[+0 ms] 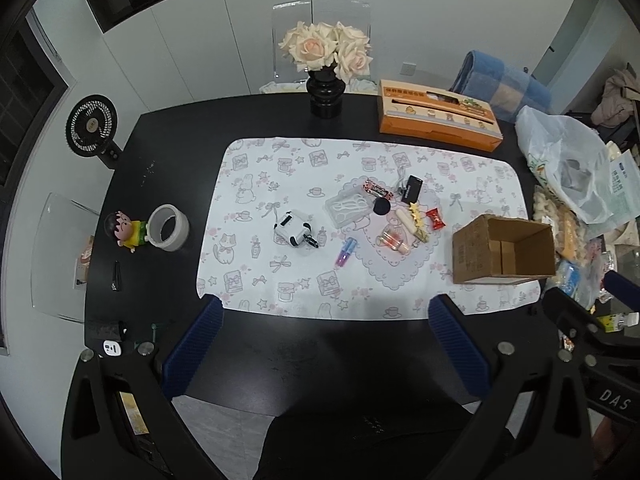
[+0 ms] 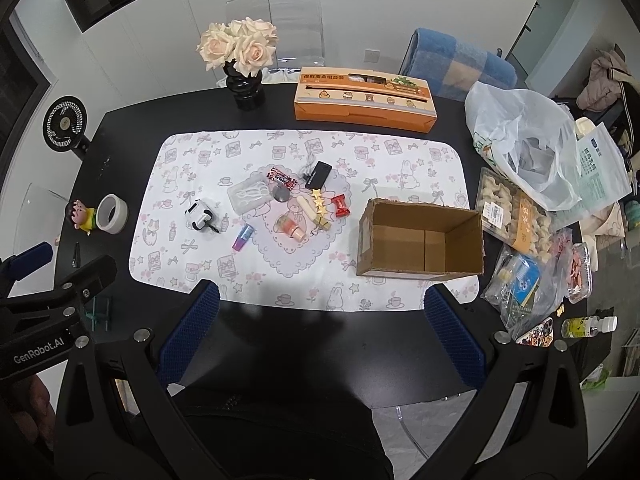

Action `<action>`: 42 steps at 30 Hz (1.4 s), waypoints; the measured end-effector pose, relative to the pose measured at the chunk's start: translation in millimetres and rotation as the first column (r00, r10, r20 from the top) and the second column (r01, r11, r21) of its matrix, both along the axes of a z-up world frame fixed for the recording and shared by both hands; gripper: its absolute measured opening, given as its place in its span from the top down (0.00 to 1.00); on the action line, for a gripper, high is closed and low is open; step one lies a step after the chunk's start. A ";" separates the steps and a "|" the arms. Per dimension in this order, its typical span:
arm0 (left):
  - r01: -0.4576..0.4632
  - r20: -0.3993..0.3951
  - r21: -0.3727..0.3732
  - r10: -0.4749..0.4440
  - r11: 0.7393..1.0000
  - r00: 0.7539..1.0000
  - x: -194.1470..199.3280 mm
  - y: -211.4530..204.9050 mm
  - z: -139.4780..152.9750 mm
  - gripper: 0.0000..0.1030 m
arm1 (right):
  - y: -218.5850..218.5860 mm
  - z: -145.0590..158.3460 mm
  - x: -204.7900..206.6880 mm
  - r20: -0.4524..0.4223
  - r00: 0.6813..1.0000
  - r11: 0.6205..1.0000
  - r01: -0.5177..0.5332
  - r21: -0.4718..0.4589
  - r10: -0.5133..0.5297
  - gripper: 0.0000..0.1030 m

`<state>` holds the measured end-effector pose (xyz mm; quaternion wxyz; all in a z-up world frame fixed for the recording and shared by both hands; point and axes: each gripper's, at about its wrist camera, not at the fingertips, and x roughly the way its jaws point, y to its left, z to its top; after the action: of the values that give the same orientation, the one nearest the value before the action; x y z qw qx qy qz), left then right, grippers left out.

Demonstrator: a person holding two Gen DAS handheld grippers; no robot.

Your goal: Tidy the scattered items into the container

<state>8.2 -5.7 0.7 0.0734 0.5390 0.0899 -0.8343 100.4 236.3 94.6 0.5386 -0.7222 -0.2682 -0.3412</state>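
Left tool [image 1: 326,312] and right tool [image 2: 320,300] gape wide, holding nothing

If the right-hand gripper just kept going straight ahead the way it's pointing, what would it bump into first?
Probably the patterned mat on the black table; the right gripper is open, aimed at bare mat left of the cardboard box. Depth is unclear.

Home dining room, black table [image 2: 280,340] with rose vase [image 2: 244,64], clear chairs [image 2: 280,20], snack bags [image 2: 520,148], folded blanket [image 2: 460,60]

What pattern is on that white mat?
Pink roses, bows, stars and bunnies on the mat; right wrist view shows it best.
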 end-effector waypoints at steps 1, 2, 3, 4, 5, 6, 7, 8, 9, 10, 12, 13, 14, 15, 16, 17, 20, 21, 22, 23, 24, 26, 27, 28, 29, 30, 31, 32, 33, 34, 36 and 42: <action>0.001 -0.002 0.000 -0.001 1.000 1.000 -0.7 -0.2 0.9 0.01 | 0.4 0.0 -0.2 0.000 1.000 1.000 -0.001 0.001 0.001 0.00; 0.000 -0.002 0.000 0.000 1.000 1.000 -1.3 -0.5 1.2 0.01 | 0.8 -0.1 -0.4 0.000 1.000 1.000 -0.003 0.001 0.003 0.00; -0.002 -0.002 0.001 0.002 1.000 1.000 -1.4 -0.6 1.2 0.01 | 0.9 -0.3 -0.2 -0.001 1.000 1.000 -0.004 0.002 0.004 0.00; -0.003 -0.001 0.003 0.003 1.000 1.000 -1.2 -0.4 0.7 0.01 | -0.7 0.3 -1.9 -0.005 1.000 1.000 -0.003 -0.001 0.003 0.00; -0.004 0.001 0.005 0.004 1.000 1.000 -1.2 -0.5 0.3 0.01 | -1.3 0.3 -2.9 -0.005 1.000 1.000 -0.003 -0.003 0.003 0.00; -0.004 0.004 0.006 0.004 1.000 1.000 -1.4 -0.5 0.1 0.01 | -1.2 0.0 -3.4 -0.003 1.000 1.000 -0.004 -0.005 0.004 0.00; -0.002 0.005 0.006 0.002 1.000 1.000 -1.4 0.0 -0.2 0.01 | -1.0 -0.6 -2.4 -0.003 1.000 1.000 -0.006 -0.009 0.006 0.00; 0.000 0.006 0.006 0.000 1.000 1.000 -1.5 0.5 -0.5 0.01 | -0.7 -1.0 -1.9 -0.004 1.000 1.000 -0.007 -0.010 0.007 0.00; 0.002 0.007 0.006 -0.002 1.000 1.000 -1.6 0.9 -0.9 0.01 | -0.4 -1.4 -1.8 -0.005 1.000 1.000 -0.007 -0.010 0.006 0.00; 0.003 0.008 0.007 -0.003 1.000 1.000 -1.5 1.0 -1.3 0.01 | -0.2 -1.9 -1.9 -0.005 1.000 1.000 -0.006 -0.012 0.006 0.00; 0.004 0.009 0.010 -0.004 1.000 1.000 -1.4 1.4 -2.0 0.01 | 0.5 -2.8 -1.2 -0.005 1.000 1.000 -0.006 -0.016 0.005 0.00; 0.005 0.009 0.012 -0.005 1.000 1.000 -1.3 1.5 -2.4 0.01 | 1.0 -3.1 -0.8 -0.006 1.000 1.000 -0.008 -0.019 0.008 0.00; 0.005 0.009 0.012 -0.005 1.000 1.000 -1.4 1.4 -2.6 0.01 | 0.1 -4.2 -0.3 -0.009 1.000 1.000 -0.013 -0.026 0.013 0.00; 0.003 0.009 0.012 -0.003 1.000 1.000 -1.6 1.0 -2.5 0.01 | -1.1 -4.6 -0.4 -0.010 1.000 0.999 -0.016 -0.033 0.016 0.00; 0.001 0.008 0.013 -0.002 1.000 1.000 -1.7 0.8 -2.5 0.01 | -2.2 -4.4 -0.8 -0.012 1.000 0.999 -0.016 -0.037 0.016 0.00; 0.000 0.007 0.013 -0.001 1.000 1.000 -1.6 0.7 -2.5 0.01 | -2.5 -4.8 -0.7 -0.012 1.000 0.999 -0.016 -0.040 0.016 0.00; -0.005 0.003 0.011 0.005 1.000 1.000 -1.5 -0.4 -1.9 0.01 | -1.9 -6.1 0.5 -0.015 1.000 0.999 -0.017 -0.046 0.016 0.00; -0.008 0.003 0.009 0.008 1.000 1.000 -1.2 -0.6 -1.8 0.01 | -1.7 -6.0 1.0 -0.016 1.000 0.999 -0.016 -0.046 0.015 0.00; -0.010 0.002 0.006 0.010 1.000 1.000 -0.9 -0.8 -1.7 0.01 | -1.5 -5.9 1.5 -0.016 1.000 0.999 -0.014 -0.047 0.014 0.00; -0.013 0.002 0.004 0.013 1.000 1.000 -0.6 -1.0 -1.6 0.01 | -1.7 -6.5 1.5 -0.017 1.000 0.999 -0.014 -0.048 0.013 0.00; -0.016 0.001 0.002 0.016 1.000 1.000 -0.2 -1.1 -1.5 0.01 | -2.0 -7.4 1.3 -0.018 1.000 0.999 -0.014 -0.048 0.013 0.00; -0.019 -0.002 0.000 0.019 1.000 1.000 0.5 -1.5 -1.1 0.01 | -1.9 -7.1 1.3 -0.019 1.000 0.999 -0.014 -0.045 0.013 0.00; -0.021 -0.003 -0.001 0.021 1.000 1.000 1.0 -1.7 -0.9 0.01 | -1.3 -6.4 1.5 -0.019 1.000 0.999 -0.012 -0.044 0.012 0.00; -0.021 -0.004 -0.001 0.021 1.000 1.000 1.3 -1.7 -0.7 0.01 | -0.8 -5.6 1.7 -0.018 1.000 0.999 -0.011 -0.043 0.010 0.00; -0.019 -0.006 -0.002 0.019 1.000 1.000 1.6 -1.4 -0.5 0.01 | -0.6 -5.3 1.9 -0.019 1.000 0.999 -0.012 -0.043 0.011 0.00; -0.017 -0.006 -0.002 0.017 1.000 1.000 1.8 -1.2 -0.4 0.01 | -0.6 -5.3 2.0 -0.021 1.000 0.999 -0.014 -0.045 0.013 0.00; -0.013 -0.006 0.000 0.013 1.000 1.000 1.9 -0.9 -0.3 0.01 | -0.7 -5.0 2.3 -0.021 1.000 0.999 -0.013 -0.046 0.012 0.00; -0.011 -0.006 0.003 0.011 1.000 1.000 2.1 -1.0 -0.2 0.01 | -0.7 -4.7 2.5 -0.019 1.000 0.999 -0.011 -0.046 0.010 0.00; -0.011 -0.006 0.005 0.011 1.000 1.000 2.1 -1.4 -0.2 0.01 | -0.8 -4.3 2.8 -0.017 1.000 0.999 -0.010 -0.046 0.009 0.00; -0.012 -0.005 0.006 0.012 1.000 1.000 2.2 -1.5 -0.3 0.01 | -0.8 -3.7 2.8 -0.018 1.000 0.999 -0.010 -0.044 0.009 0.00; -0.011 -0.001 0.002 0.011 1.000 1.000 2.1 -1.0 -0.2 0.01 | -0.7 -2.5 2.3 -0.022 1.000 0.999 -0.013 -0.037 0.012 0.00; -0.004 0.002 -0.002 0.004 1.000 1.000 1.9 -0.9 -1.2 0.01 | -0.7 0.7 2.0 -0.023 1.000 0.999 -0.015 -0.028 0.014 0.00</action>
<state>10.1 -6.6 -0.5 0.0756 0.5397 0.0902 -0.8336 102.3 235.6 95.3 0.5339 -0.7315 -0.2722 -0.3252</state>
